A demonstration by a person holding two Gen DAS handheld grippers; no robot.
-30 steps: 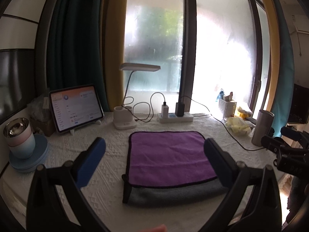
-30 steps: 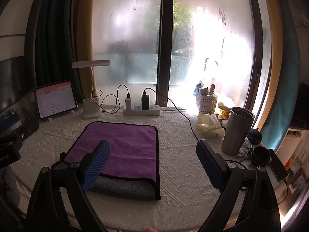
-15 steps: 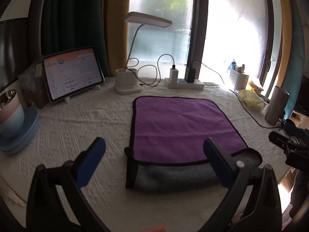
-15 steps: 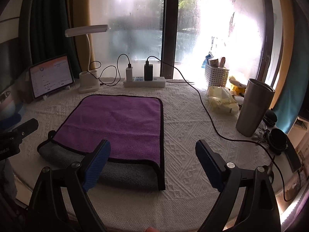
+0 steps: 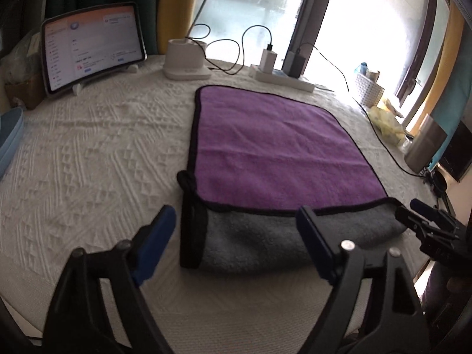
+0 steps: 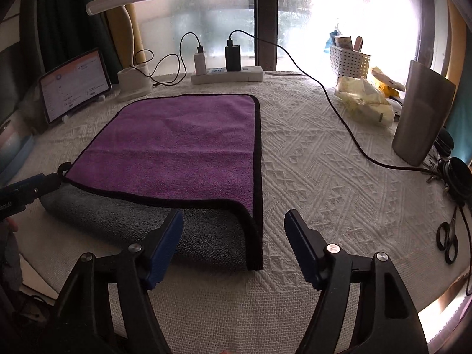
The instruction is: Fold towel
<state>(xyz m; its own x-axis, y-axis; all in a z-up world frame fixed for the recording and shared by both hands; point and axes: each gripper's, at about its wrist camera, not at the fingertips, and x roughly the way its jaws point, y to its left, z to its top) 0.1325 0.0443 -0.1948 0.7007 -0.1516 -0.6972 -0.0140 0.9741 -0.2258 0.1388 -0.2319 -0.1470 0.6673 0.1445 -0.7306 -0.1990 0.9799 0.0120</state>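
Note:
A purple towel (image 5: 274, 147) with black trim lies folded on the white textured tablecloth, its grey underside showing along the near edge (image 5: 265, 244). It also shows in the right wrist view (image 6: 177, 144). My left gripper (image 5: 233, 244) is open and empty, just above the towel's near left corner. My right gripper (image 6: 233, 247) is open and empty, just above the near right corner (image 6: 253, 253). The right gripper's tip shows at the right of the left wrist view (image 5: 424, 221). The left gripper's tip shows at the left of the right wrist view (image 6: 32, 185).
A tablet (image 5: 91, 47) on a stand, a lamp base (image 5: 185, 62) and a power strip (image 6: 227, 73) stand behind the towel. A steel tumbler (image 6: 421, 112), white basket (image 6: 349, 60), black cable (image 6: 348, 124) and scissors (image 6: 448, 242) are at the right. A blue plate (image 5: 8, 138) sits far left.
Both grippers have moved forward and down toward the towel's near edge, so the towel looks larger. Both stay open. The towel has not moved.

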